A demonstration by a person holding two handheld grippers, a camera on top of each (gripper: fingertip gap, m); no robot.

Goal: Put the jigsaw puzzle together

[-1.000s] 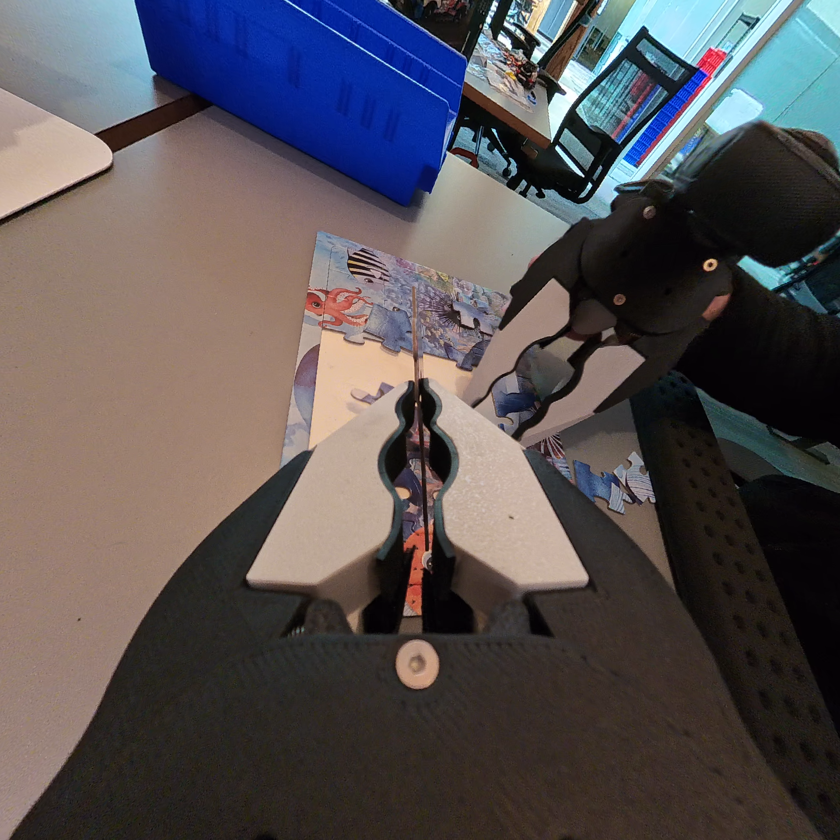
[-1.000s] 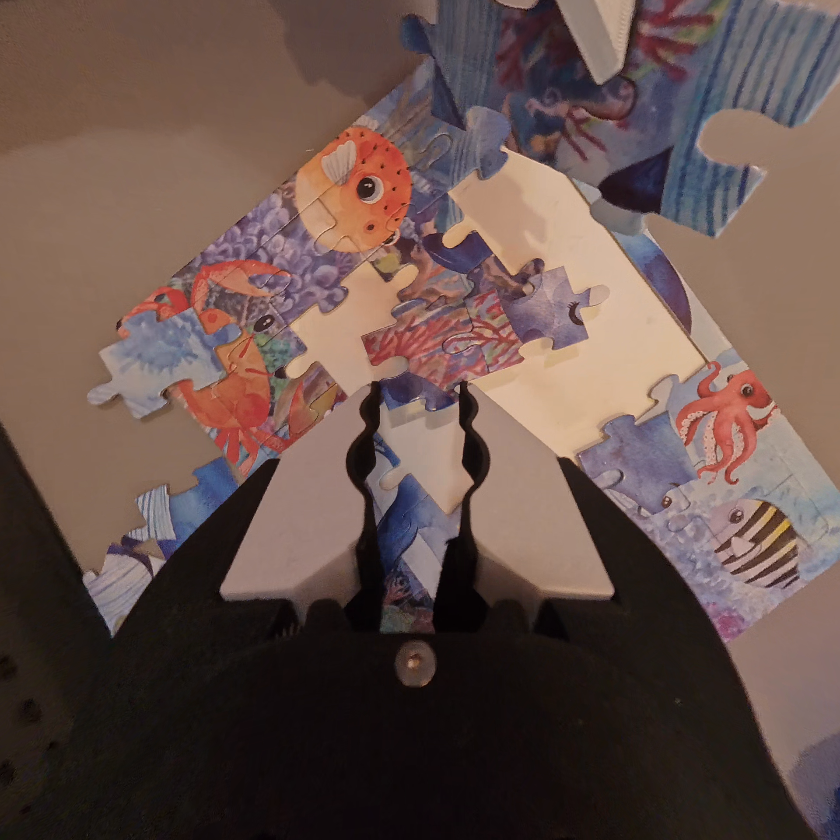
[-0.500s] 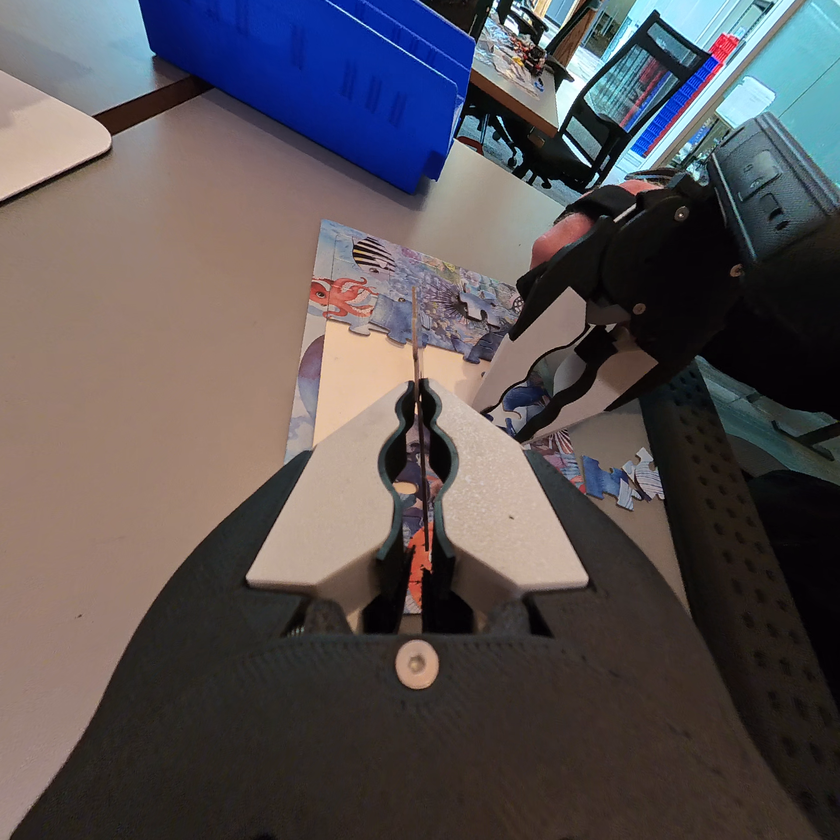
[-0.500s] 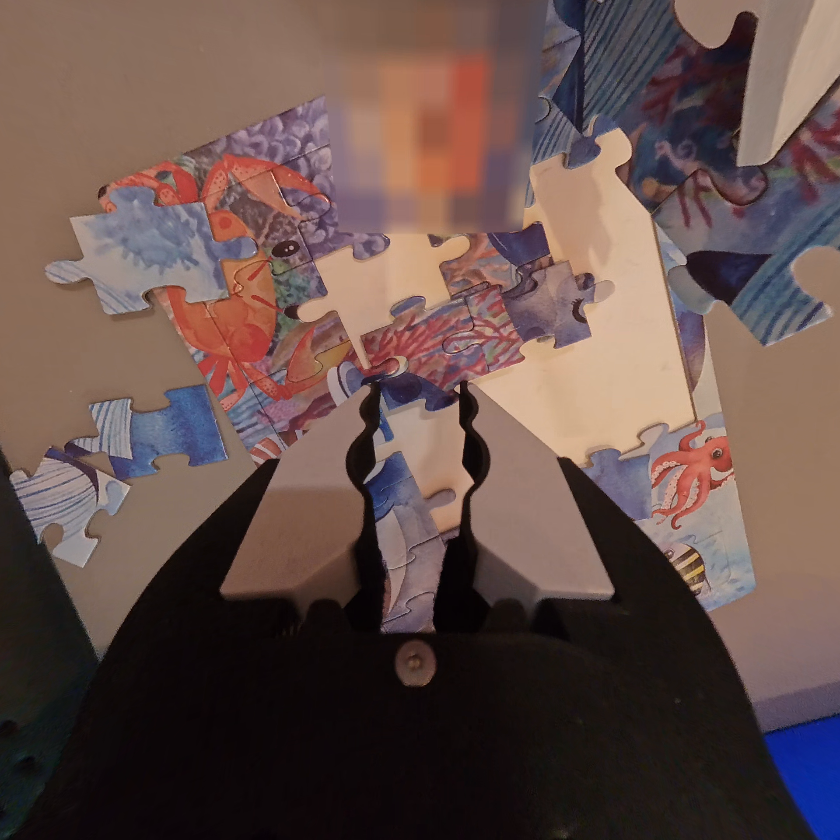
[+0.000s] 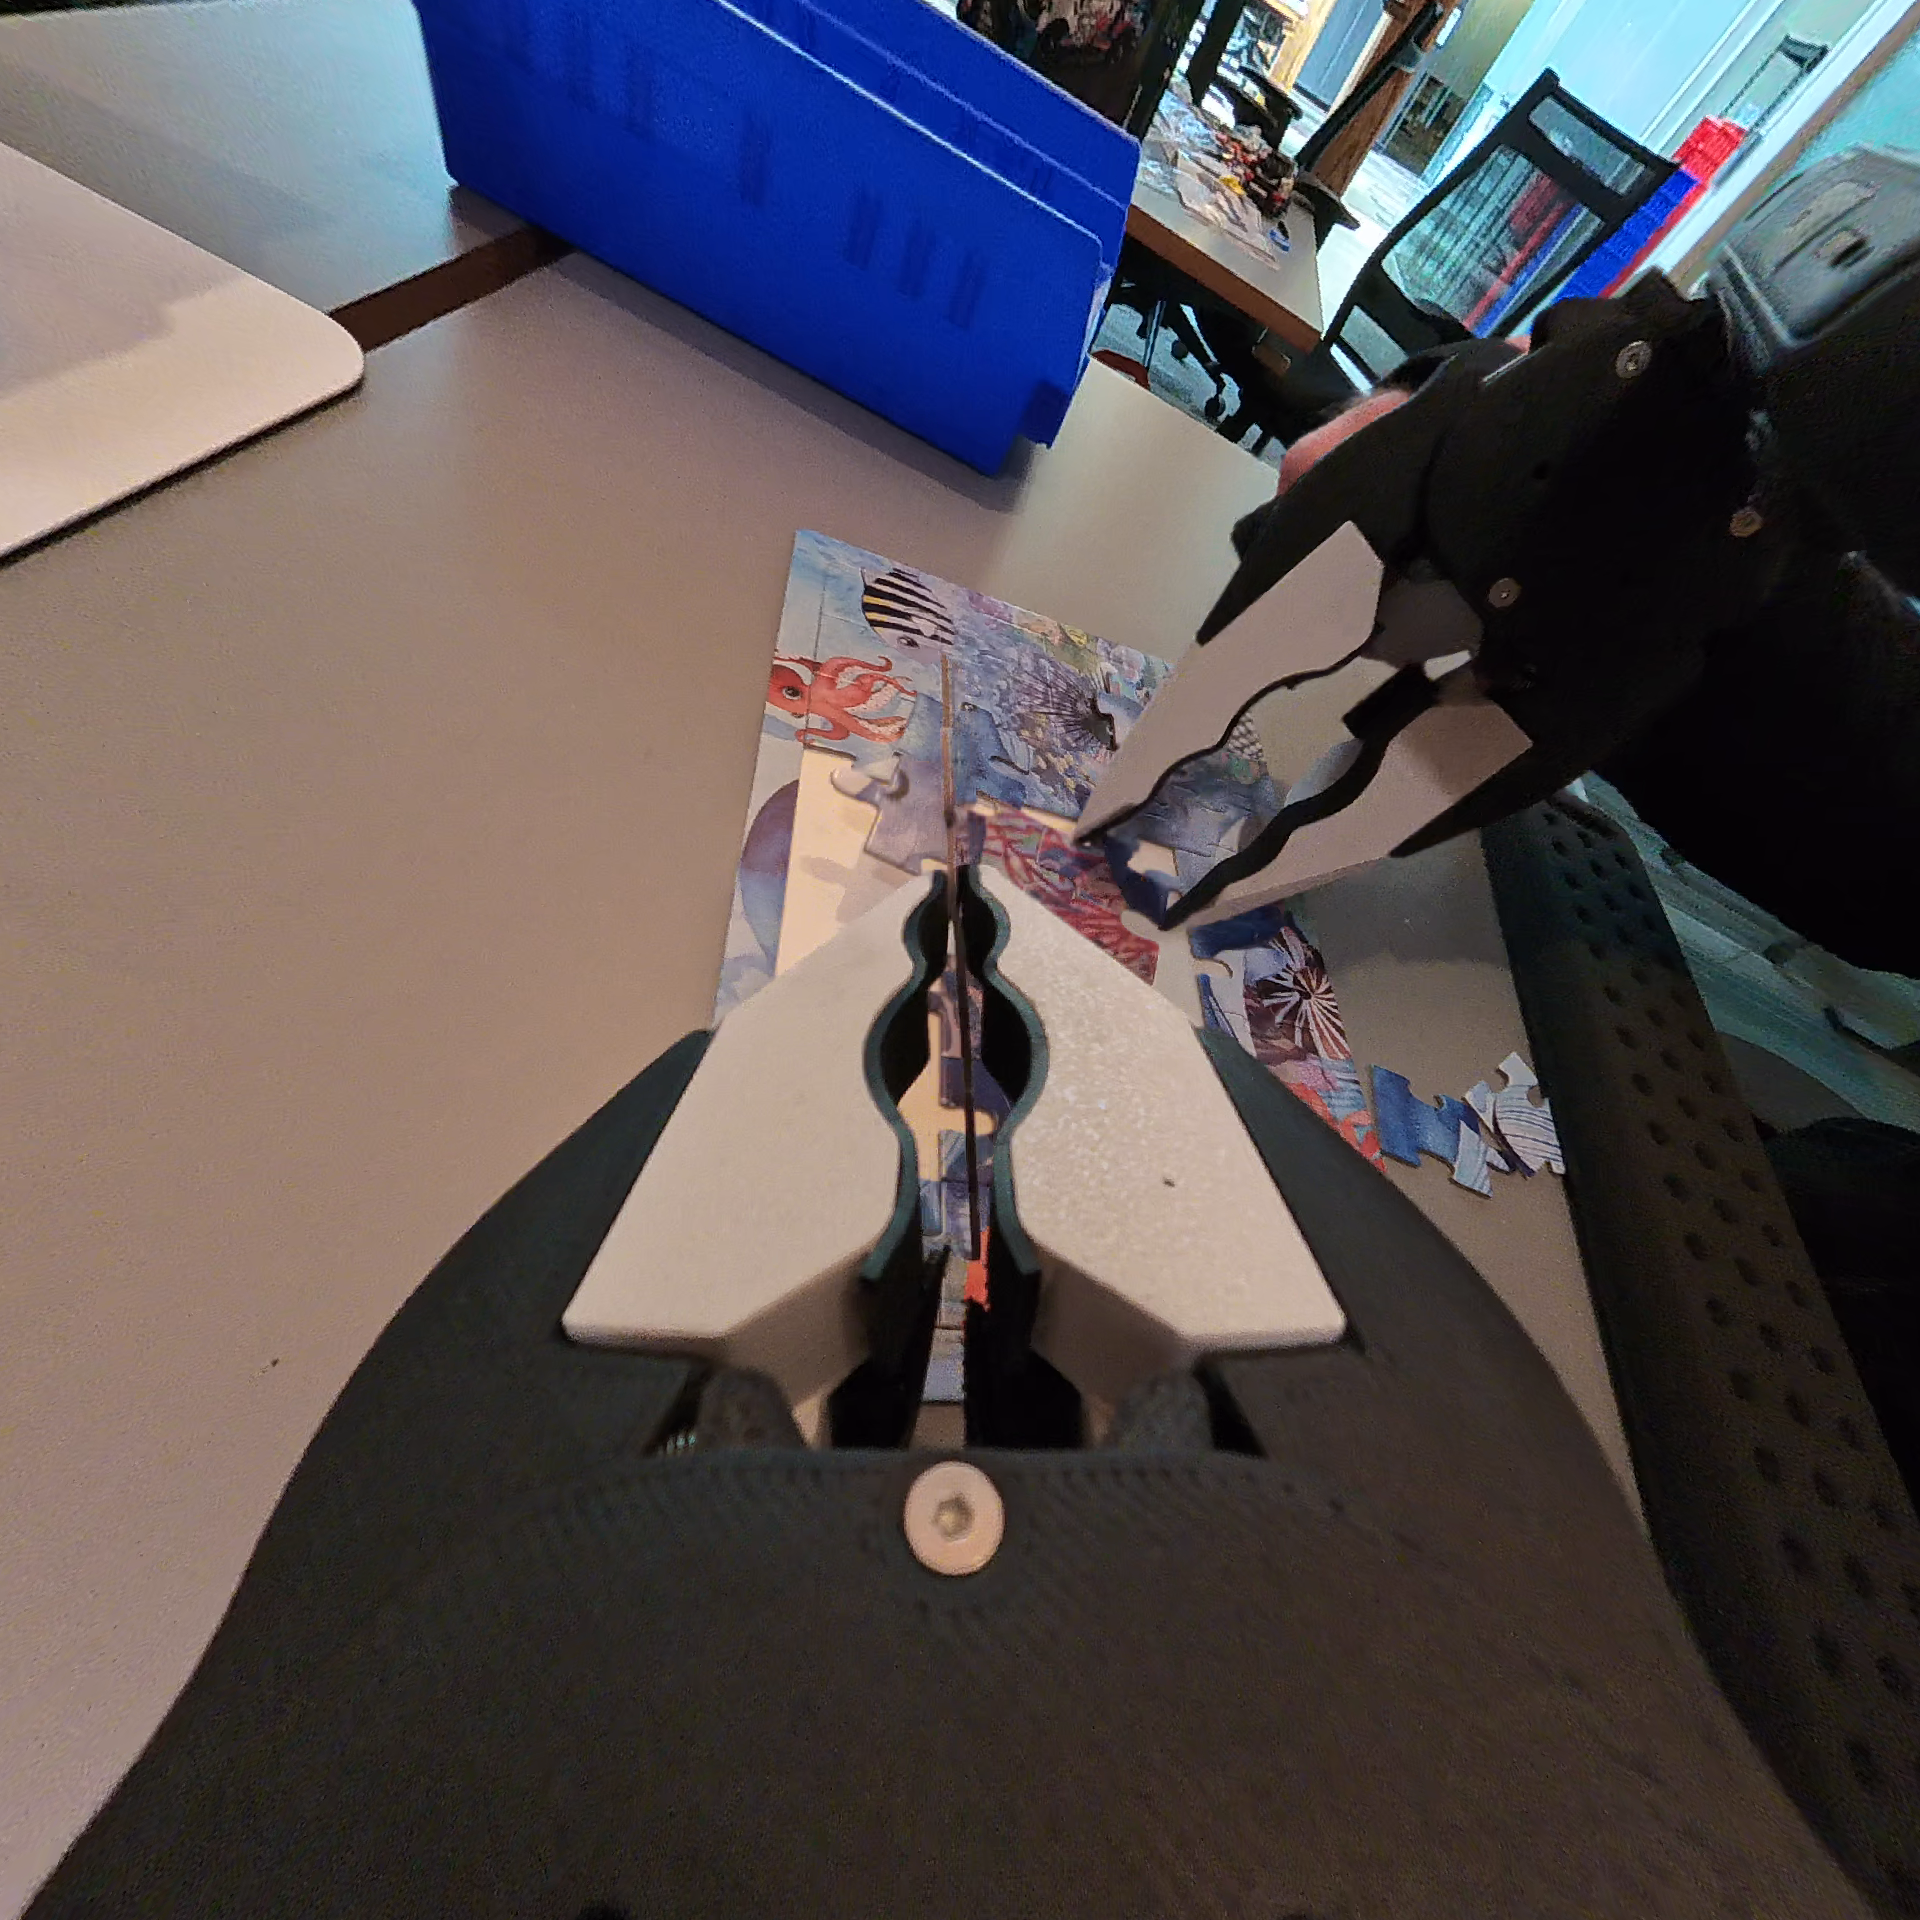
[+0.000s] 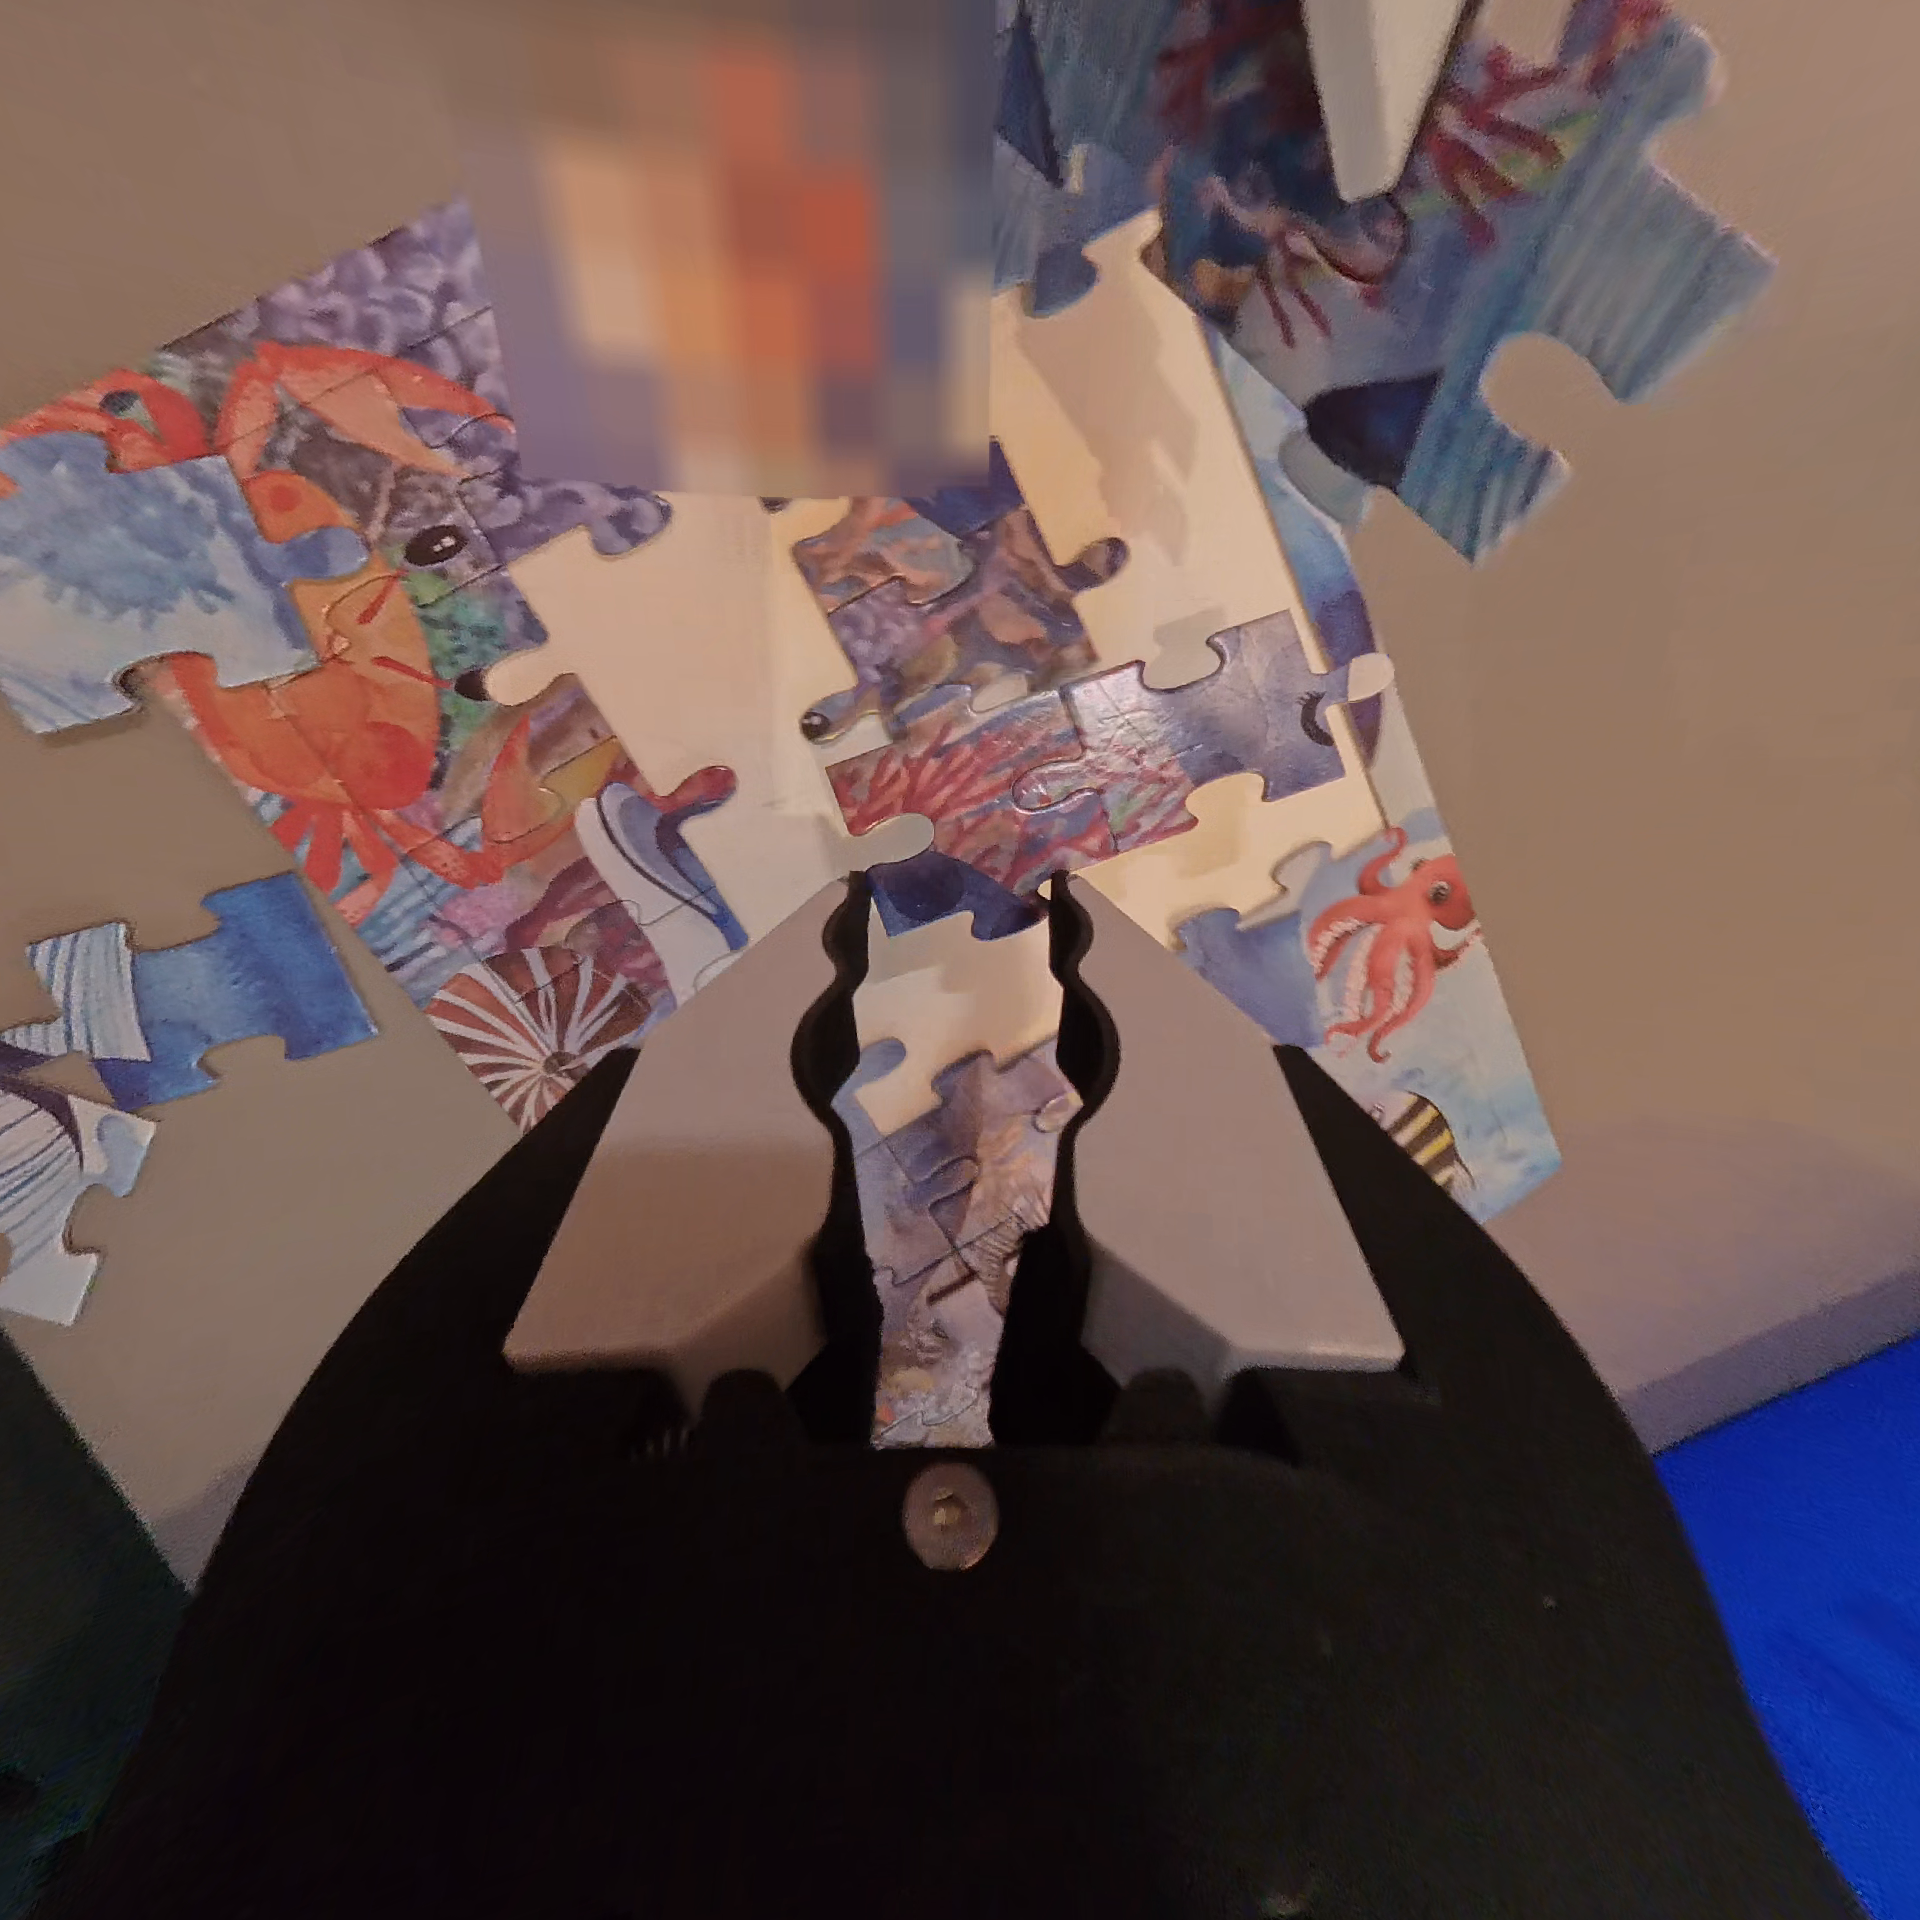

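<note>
A sea-themed jigsaw lies partly filled in its cream board (image 6: 686, 644) on the grey table; it also shows in the left wrist view (image 5: 831, 883). My left gripper (image 5: 954, 883) is shut on a blue coral-patterned piece (image 5: 948, 748), held edge-on above the board. That piece shows at the top right of the right wrist view (image 6: 1507, 208). My right gripper (image 6: 958, 883) is open, tips low over the middle of the puzzle, either side of a dark blue piece (image 6: 940, 904). It also shows in the left wrist view (image 5: 1127, 883).
Loose pieces lie beside the board (image 6: 239, 966) (image 5: 1455, 1132), and one lies on top of the crab picture (image 6: 135, 582). A blue bin (image 5: 790, 197) stands behind the puzzle. A white pad (image 5: 125, 395) lies far left. A black perforated chair part (image 5: 1714, 1351) runs along the table's right edge.
My right gripper has come lower and closer to the puzzle and turned, staying open. My left gripper keeps its piece and has shifted slightly.
</note>
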